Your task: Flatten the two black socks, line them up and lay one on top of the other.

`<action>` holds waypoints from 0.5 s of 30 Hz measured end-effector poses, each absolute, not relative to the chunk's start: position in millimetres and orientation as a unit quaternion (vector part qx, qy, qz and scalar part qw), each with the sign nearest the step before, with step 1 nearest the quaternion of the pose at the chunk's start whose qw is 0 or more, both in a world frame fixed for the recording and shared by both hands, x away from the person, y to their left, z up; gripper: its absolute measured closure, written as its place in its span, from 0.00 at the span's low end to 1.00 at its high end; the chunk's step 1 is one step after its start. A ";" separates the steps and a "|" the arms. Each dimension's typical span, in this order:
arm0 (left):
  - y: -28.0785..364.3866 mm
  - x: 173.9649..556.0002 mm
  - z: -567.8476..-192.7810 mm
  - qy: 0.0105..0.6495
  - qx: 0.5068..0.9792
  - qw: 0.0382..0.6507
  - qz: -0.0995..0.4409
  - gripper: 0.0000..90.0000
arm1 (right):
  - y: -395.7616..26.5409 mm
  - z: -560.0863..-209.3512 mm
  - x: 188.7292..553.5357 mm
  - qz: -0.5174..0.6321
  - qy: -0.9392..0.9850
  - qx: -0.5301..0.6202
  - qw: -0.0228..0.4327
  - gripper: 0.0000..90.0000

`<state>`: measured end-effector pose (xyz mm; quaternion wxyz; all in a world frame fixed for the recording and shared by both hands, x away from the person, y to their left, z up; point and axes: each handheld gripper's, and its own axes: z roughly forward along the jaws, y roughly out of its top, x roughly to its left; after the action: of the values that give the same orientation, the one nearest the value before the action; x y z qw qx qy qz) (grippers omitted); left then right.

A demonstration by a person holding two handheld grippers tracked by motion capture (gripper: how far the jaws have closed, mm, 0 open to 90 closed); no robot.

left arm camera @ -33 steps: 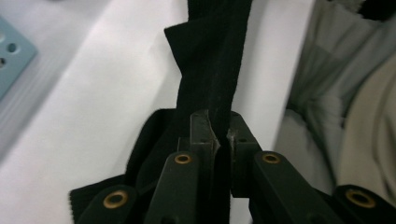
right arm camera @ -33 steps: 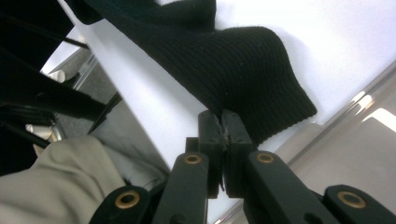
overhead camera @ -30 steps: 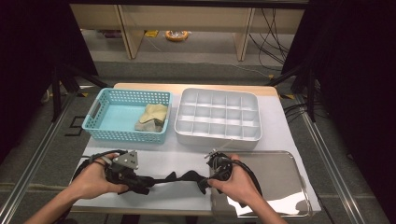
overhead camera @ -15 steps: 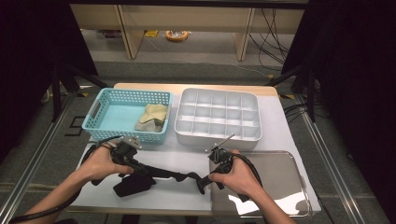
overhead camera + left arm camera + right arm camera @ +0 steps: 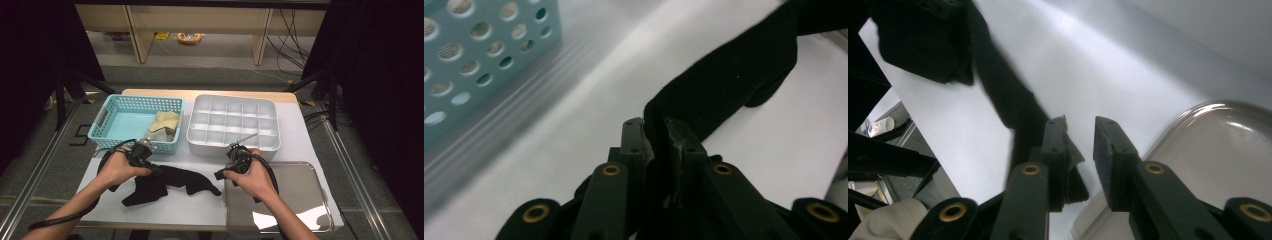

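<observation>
White table cover under blue basket, grey floor beyond.

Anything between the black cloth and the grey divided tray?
Nothing visible. The black cloth lies on the white table just in front of the divided tray; the strip between them is bare. The blue basket sits off to the tray's left, out of the path.

Bare tabletop lies open before my tongs; blue basket and compartment tray block the far side, steel tray the right.
</observation>
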<state>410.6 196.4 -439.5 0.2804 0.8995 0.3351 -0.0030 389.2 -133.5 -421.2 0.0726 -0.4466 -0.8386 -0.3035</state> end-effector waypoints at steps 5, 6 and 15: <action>197.3 417.0 -444.0 0.346 0.897 0.275 0.007 0.86 | -138.4 -416.8 383.0 -0.313 -0.832 -0.453 0.067 0.76; 197.4 417.5 -444.8 0.351 0.895 0.276 0.011 0.83 | -143.4 -418.8 385.4 -0.319 -0.838 -0.441 0.053 0.75; 204.3 415.9 -436.8 0.356 0.874 0.321 0.082 0.46 | -151.7 -431.0 382.4 -0.317 -0.829 -0.457 0.055 0.73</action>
<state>415.9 204.3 -436.8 0.3206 0.8741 0.3555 0.0824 382.4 -151.7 -431.0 0.0553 -0.4571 -0.8291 -0.3173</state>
